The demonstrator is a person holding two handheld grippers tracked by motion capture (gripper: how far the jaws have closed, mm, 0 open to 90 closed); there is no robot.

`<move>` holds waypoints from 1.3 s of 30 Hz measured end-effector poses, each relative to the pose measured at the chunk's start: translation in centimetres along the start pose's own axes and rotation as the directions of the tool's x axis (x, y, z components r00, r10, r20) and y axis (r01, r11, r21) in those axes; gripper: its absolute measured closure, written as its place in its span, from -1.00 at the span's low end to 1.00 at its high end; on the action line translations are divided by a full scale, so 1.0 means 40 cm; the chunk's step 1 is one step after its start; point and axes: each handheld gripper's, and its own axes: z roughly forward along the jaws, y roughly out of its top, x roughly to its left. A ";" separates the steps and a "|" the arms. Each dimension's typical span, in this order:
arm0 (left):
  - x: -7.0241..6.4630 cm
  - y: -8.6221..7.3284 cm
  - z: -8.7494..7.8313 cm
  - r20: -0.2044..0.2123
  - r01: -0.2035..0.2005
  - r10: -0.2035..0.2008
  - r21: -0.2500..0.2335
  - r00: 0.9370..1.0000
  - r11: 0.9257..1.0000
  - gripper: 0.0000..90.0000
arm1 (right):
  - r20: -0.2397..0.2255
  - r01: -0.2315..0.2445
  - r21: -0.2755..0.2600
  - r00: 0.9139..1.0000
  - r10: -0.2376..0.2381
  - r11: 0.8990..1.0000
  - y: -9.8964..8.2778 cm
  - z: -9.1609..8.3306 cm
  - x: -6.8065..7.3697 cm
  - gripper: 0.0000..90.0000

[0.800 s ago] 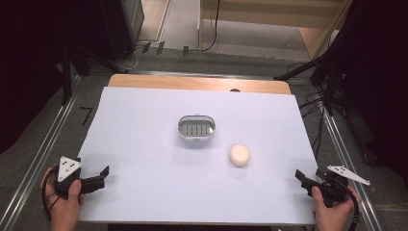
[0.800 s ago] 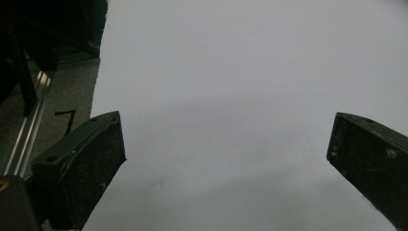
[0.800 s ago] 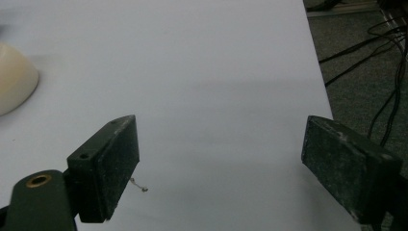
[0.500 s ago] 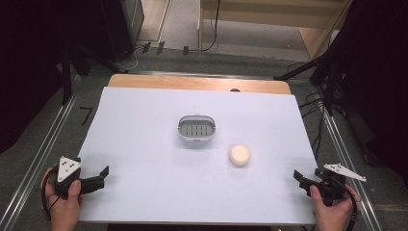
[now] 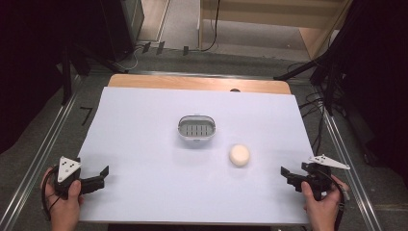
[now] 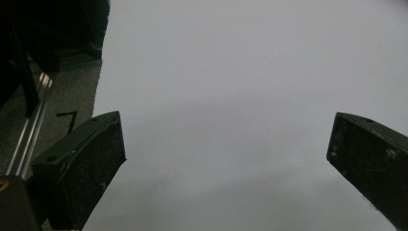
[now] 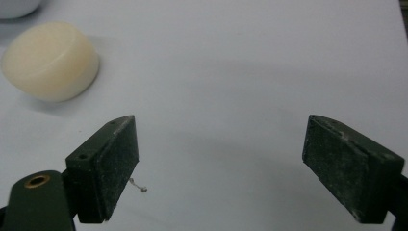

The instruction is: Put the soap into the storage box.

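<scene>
A cream round bar of soap (image 5: 239,155) lies on the white table sheet (image 5: 144,115), just right of centre. A small grey oval slotted dish (image 5: 196,129) stands behind and left of it, apart from it. My right gripper (image 5: 287,176) rests near the front right edge, open and holding nothing, a short way right of the soap. In the right gripper view the soap (image 7: 50,60) lies ahead at the upper left, beyond the open gripper (image 7: 221,144). My left gripper (image 5: 100,177) sits open at the front left corner, far from both objects; the left gripper view has its jaws (image 6: 226,149) wide apart over bare sheet.
A wooden strip (image 5: 197,83) runs along the table's far edge. Metal rails (image 5: 43,154) flank the table on both sides, with cables on the floor (image 5: 317,103) at the right. A white rim of the dish (image 7: 17,7) peeks in at the right gripper view's top left.
My right gripper has shifted a little to the left, closer to the soap. The left gripper, the soap and the dish have stayed put.
</scene>
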 end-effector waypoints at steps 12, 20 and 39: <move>-0.001 0.000 0.001 -0.007 -0.004 0.004 0.002 1.000 1.000 -0.99 | -0.047 0.014 0.030 0.999 -0.013 0.999 0.026 0.020 0.023 -0.71; -0.002 0.000 0.001 -0.009 -0.006 0.006 0.000 1.000 1.000 -0.99 | -0.060 0.052 0.067 0.997 -0.048 0.996 0.043 0.039 0.065 -0.71; -0.004 0.000 0.001 -0.012 -0.008 0.008 -0.001 1.000 1.000 -0.99 | -0.114 0.096 0.117 0.990 -0.083 0.989 0.098 0.122 0.166 -0.71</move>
